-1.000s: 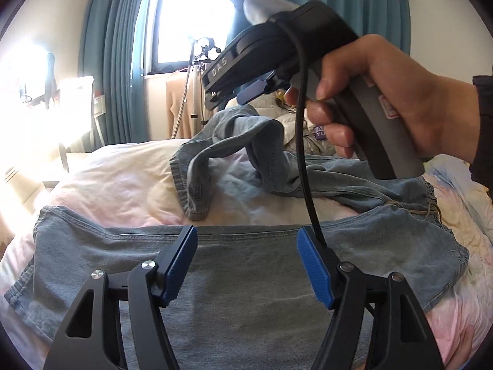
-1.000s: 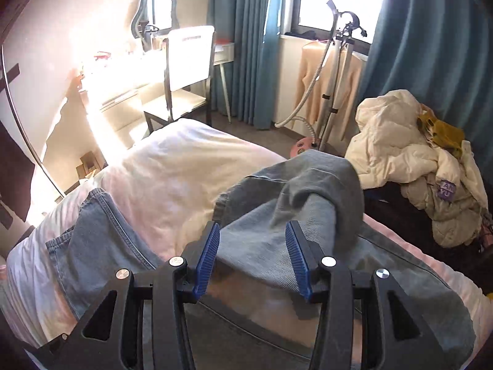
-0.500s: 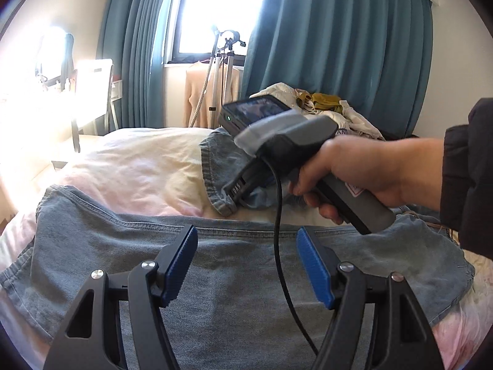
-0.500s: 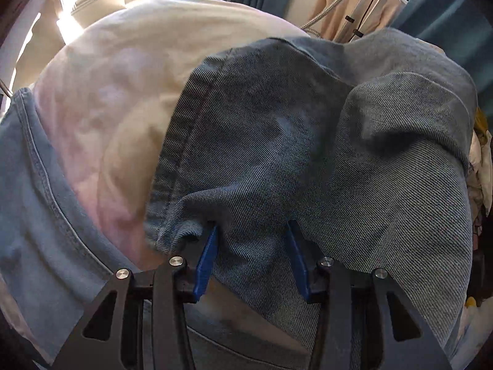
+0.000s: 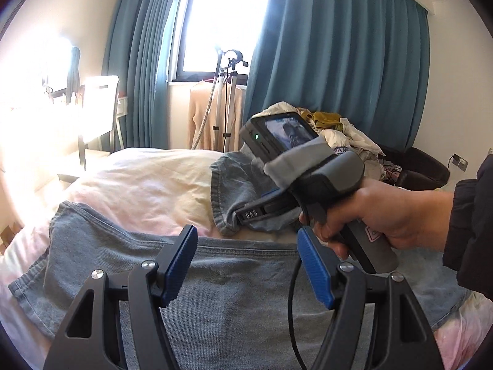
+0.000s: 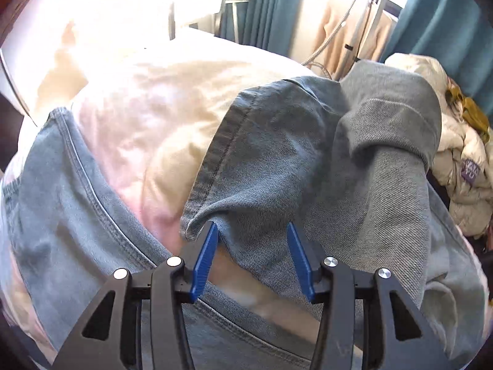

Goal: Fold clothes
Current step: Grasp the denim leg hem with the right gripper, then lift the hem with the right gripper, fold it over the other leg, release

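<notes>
The jeans (image 5: 234,289) are pale blue denim with darker stitched seams, spread across a bed (image 5: 138,182) covered in a cream and pink quilt. One leg lies flat across the near edge; the other leg (image 6: 277,160) is bunched and doubled over farther back, its hem turned up so the grey inner face shows.

The left gripper (image 5: 248,265) hovers over the flat leg with its blue pads wide apart and nothing between them. The right gripper (image 6: 251,259) sits at the hem of the bunched leg, pads apart with the denim edge lying between them (whether the pads press the cloth cannot be told). In the left wrist view the right hand (image 5: 391,215) and its tool block much of the folded leg.

Behind the bed stand teal curtains (image 5: 336,61), a garment steamer (image 5: 225,98) before a bright window, a heap of pale clothes (image 5: 345,135) on a dark seat, and a white chair (image 5: 98,108) at left
</notes>
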{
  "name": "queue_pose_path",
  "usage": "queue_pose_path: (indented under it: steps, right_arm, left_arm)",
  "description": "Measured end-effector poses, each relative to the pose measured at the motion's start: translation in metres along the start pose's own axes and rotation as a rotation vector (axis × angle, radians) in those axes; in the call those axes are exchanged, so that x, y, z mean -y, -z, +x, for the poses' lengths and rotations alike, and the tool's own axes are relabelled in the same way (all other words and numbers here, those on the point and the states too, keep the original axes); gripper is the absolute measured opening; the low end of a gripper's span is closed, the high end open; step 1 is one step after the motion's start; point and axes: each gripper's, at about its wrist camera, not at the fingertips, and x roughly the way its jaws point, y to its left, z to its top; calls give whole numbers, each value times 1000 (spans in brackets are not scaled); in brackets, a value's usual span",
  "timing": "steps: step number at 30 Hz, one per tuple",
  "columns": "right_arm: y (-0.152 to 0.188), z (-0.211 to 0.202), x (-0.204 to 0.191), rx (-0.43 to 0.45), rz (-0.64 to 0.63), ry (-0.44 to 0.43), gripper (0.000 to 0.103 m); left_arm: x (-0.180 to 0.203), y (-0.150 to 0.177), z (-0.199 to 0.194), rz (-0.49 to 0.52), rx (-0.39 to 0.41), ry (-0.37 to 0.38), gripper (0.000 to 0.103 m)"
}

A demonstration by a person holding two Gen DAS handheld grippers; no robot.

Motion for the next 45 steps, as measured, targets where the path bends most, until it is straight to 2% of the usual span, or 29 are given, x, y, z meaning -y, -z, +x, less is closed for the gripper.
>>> queue_pose_path:
  steps: [5,9,11,14,16,17,19,20,21,24,26,27,29,33,37,39,42,43,44,45]
  right_arm:
    - [13,3,-23,29,-205,42,47]
    - [25,19,-37,-52,-355,50,47]
    - [29,26,-36,-61,-367,95,47]
    - [28,25,-32,-54,-315,91,44]
    - [24,14,-29,-30,-257,34,29]
    - [20,5,-31,-7,-240,12,18]
    - [13,-13,-33,39,-207,-32,9]
    - [10,-22,-35,62,-190,-54,5]
    - [3,-33,-37,86,-185,-80,4]
    - [-30,-66,-46,147,-105,-237,2]
    - [-56,-95,-48,225,-82,-300,2]
    - [-79,-97,-77,251,-79,-324,1]
    - [-99,-121,-101,288,-94,-342,1]
    - [-129,-139,-137,306,-259,-282,1]
    - [-122,-114,-137,231,-314,-181,1]
    - [-98,-92,-121,192,-338,-123,3]
    - [-74,-58,-107,68,-336,-78,4]
    - [-64,-45,-102,22,-337,-70,7]
    - [-54,-35,-98,-11,-348,-54,16]
    - [-45,-25,-95,-38,-362,-35,29]
  left_arm:
    - [0,-2,1,-8,5,22,69]
    - [4,-1,0,30,15,21,69]
    - [4,-1,-1,29,21,26,69]
    - [4,-1,-2,35,24,26,69]
    - [5,-1,-4,57,41,6,69]
    - [5,-2,-6,71,55,-11,69]
    - [5,-2,-9,97,83,-42,69]
    - [2,-3,-10,84,90,-26,69]
    - [0,-4,-12,70,96,-11,69]
    - [-6,-8,-19,33,128,44,69]
    - [-10,-9,-25,11,157,77,69]
    - [-12,-10,-28,-1,169,87,69]
    - [-16,-11,-33,-24,192,107,69]
    - [-26,-12,-35,-68,202,125,69]
    - [-31,-12,-34,-79,194,131,69]
    - [-32,-12,-34,-78,188,130,69]
    - [-38,-13,-35,-105,182,135,69]
    - [-41,-13,-35,-116,181,139,69]
    - [-43,-13,-35,-128,179,142,69]
    - [-45,-14,-35,-139,178,147,69]
